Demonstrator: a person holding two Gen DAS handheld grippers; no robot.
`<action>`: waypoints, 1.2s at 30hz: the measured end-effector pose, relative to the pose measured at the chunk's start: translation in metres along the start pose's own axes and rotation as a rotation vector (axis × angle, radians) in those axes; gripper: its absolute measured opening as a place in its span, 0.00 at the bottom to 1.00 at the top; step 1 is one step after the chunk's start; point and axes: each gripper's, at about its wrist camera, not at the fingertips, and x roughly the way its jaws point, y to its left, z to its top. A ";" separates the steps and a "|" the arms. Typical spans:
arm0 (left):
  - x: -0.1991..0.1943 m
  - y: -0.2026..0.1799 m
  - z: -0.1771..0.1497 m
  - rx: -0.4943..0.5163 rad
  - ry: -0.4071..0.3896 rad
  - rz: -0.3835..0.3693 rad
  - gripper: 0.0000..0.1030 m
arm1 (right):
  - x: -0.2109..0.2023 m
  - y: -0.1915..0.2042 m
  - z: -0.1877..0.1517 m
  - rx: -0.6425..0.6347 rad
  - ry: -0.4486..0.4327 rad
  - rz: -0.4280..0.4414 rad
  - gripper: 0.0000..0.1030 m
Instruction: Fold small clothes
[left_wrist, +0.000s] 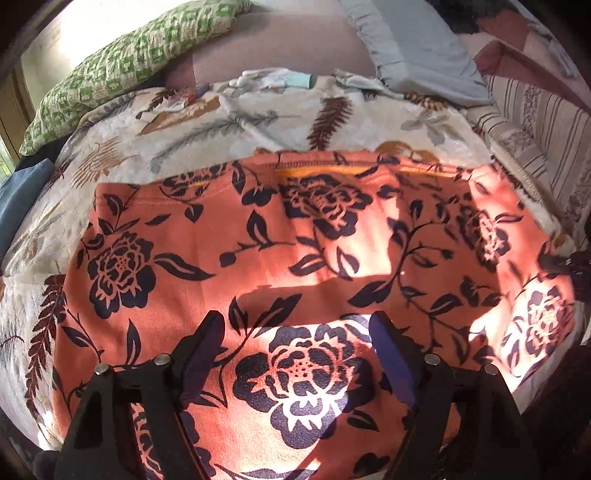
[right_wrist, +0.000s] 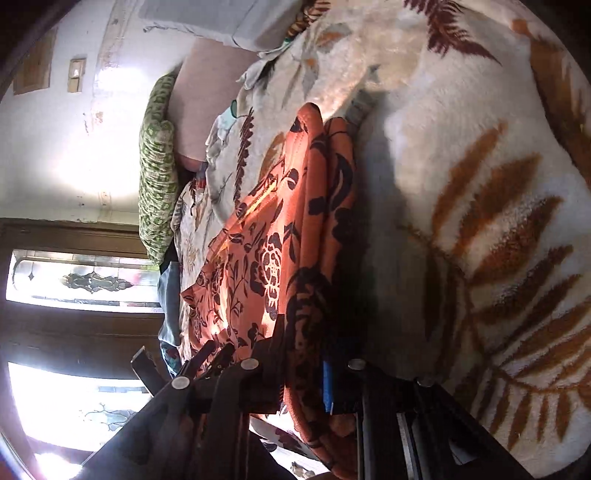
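The orange flowered cloth (left_wrist: 280, 266) lies spread on the bed, on top of a fluffy cream blanket (left_wrist: 229, 122) with leaf prints. The left gripper (left_wrist: 295, 332) hangs just above the near part of the cloth with its two fingers wide apart and nothing between them — a big dark flower sits right in the gap. The cloth stretches away in front of this gripper, and its far edge shows a thin yellow line along a seam. The right gripper (right_wrist: 306, 365) is turned on its side at the cloth's edge. A thick bunch of the orange cloth (right_wrist: 317, 229) runs between its fingers, and the fingers look pressed onto it, so I think it is holding that edge. In the left view this gripper is only a dark bit at the far right side of the cloth (left_wrist: 576, 266). Beyond the cloth, far ahead of the left gripper, there is a green patterned pillow (left_wrist: 122, 70) and a grey folded thing (left_wrist: 424, 48). The right view also shows a window (right_wrist: 81, 280) with patterned glass off to its left. How far along is the job? It seems early. Most of the cloth is lying open and flat, with no neat fold to be seen. The pinched side looks ready to be lifted and laid over the rest — the folding itself is left to do.
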 end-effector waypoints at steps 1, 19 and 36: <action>-0.007 0.001 0.001 0.004 -0.031 0.015 0.79 | 0.003 0.001 0.000 -0.010 0.007 -0.043 0.15; -0.045 0.072 -0.008 -0.197 -0.100 -0.055 0.73 | 0.011 0.132 -0.020 -0.165 -0.018 0.026 0.17; -0.161 0.258 -0.108 -0.592 -0.250 0.145 0.73 | 0.307 0.259 -0.141 -0.084 0.300 0.069 0.67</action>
